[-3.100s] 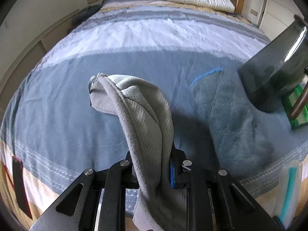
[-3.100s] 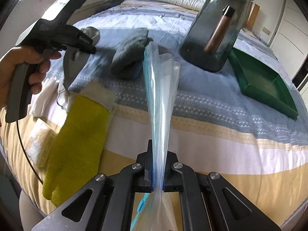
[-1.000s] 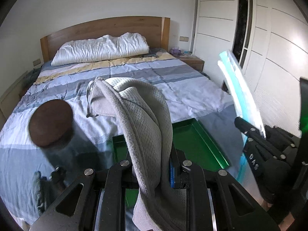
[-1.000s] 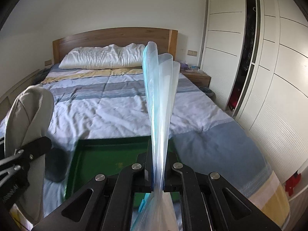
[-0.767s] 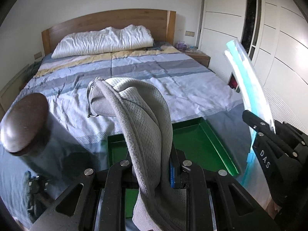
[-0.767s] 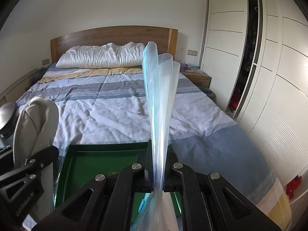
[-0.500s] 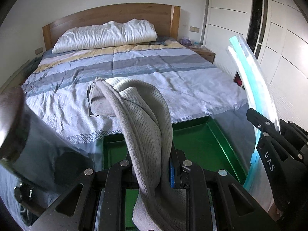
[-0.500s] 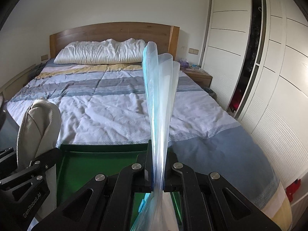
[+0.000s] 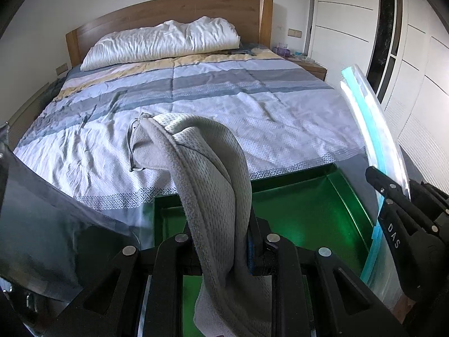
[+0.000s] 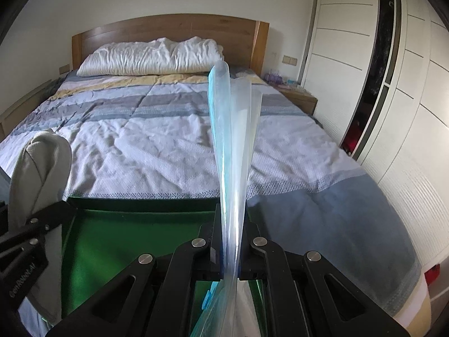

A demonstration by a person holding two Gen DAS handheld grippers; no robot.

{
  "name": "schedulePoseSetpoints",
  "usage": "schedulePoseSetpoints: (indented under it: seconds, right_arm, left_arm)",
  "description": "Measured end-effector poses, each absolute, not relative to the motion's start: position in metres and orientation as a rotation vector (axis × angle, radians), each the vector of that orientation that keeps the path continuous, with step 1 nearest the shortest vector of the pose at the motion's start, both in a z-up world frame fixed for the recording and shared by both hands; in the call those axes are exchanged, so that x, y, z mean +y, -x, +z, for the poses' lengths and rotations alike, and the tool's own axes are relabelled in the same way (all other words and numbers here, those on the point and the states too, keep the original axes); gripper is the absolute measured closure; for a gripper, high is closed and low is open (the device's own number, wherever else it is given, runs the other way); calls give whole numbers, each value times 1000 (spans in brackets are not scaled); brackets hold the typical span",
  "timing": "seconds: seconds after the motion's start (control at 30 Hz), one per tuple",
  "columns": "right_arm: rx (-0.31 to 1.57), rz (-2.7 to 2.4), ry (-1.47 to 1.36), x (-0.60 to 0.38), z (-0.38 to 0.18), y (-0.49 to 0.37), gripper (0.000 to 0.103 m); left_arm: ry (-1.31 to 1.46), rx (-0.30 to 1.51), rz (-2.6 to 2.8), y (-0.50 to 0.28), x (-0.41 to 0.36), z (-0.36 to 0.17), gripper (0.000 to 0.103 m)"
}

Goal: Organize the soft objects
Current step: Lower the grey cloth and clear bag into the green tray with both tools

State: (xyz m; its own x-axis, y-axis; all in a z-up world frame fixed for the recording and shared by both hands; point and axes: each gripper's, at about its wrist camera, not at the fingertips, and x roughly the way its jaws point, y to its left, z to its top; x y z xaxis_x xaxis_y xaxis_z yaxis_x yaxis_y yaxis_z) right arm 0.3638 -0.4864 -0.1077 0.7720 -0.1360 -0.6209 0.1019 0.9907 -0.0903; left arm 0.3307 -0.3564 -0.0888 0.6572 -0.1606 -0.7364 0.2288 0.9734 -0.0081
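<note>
My left gripper [image 9: 224,252] is shut on a grey knitted cloth [image 9: 207,174] that arches up over the jaws and hangs down in front. My right gripper [image 10: 230,255] is shut on a clear plastic zip bag [image 10: 233,140] with a blue-green strip, standing upright between the pads. Both hover over a green tray [image 9: 308,216] lying on the bed's near part. In the left wrist view the right gripper [image 9: 393,213] with the bag [image 9: 373,140] is at the right. From the right wrist camera, the left gripper [image 10: 31,236] and the cloth [image 10: 39,163] sit at the left.
A dark translucent container [image 9: 42,230] looms at the left edge of the left wrist view. The bed [image 10: 157,140] has a striped cover, a white pillow [image 10: 151,56] and a wooden headboard [image 9: 168,14]. White wardrobe doors [image 10: 393,84] line the right; a nightstand [image 10: 297,95] stands by the bed.
Both grippers have sunk and moved forward over the green tray, which now fills more of both views. The dark container slid toward the left edge. Both grips are unchanged.
</note>
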Motion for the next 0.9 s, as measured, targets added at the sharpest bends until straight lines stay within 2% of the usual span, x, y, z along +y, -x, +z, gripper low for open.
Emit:
schedulePoseSetpoints:
  seconds: [0.9]
  right_arm:
    - [827, -71, 82, -485, -154, -393, 97]
  left_arm:
    - [-170, 927, -237, -342, -377, -136, 85]
